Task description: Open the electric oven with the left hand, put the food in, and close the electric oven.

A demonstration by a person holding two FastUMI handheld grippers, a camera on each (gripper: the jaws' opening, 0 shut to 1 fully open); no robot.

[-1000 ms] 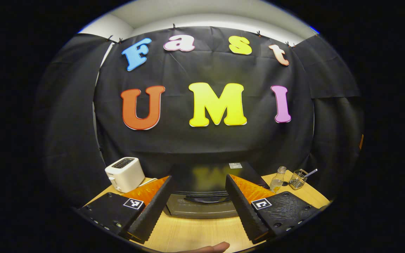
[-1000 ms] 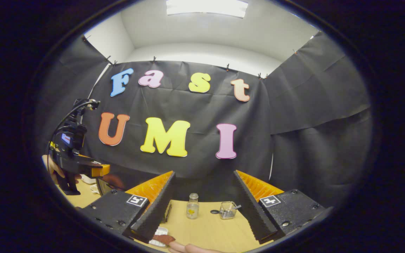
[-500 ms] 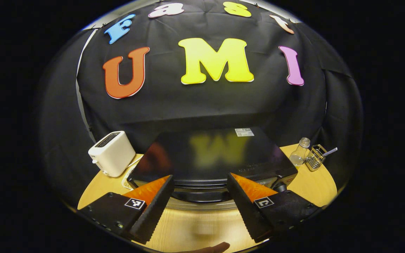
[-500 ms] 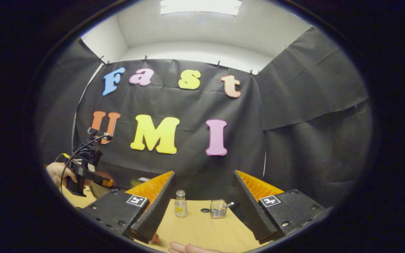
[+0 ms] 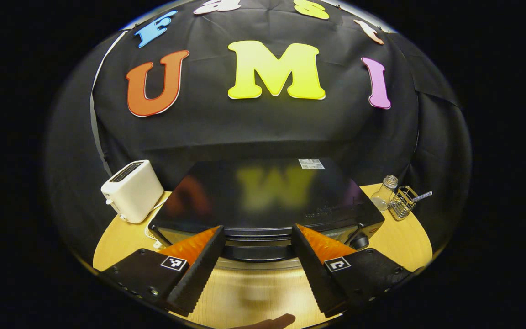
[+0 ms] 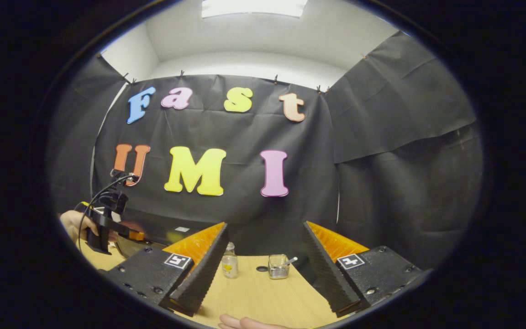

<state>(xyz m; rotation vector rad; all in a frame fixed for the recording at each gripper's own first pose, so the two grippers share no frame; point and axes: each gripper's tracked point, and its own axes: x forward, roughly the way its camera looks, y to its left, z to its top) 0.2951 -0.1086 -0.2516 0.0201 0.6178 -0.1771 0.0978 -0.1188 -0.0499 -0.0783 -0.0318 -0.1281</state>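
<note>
Bare table [image 5: 244, 297] before oven [image 5: 263, 201]; toaster [image 5: 131, 190] left, bottle [image 5: 384, 193] right.

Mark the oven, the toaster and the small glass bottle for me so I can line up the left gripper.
oven [image 5: 263, 192], left gripper view, on its glossy black top panel.
toaster [image 5: 133, 192], left gripper view, on its white side wall.
glass bottle [image 5: 384, 195], left gripper view, on its clear body below the cap.
</note>
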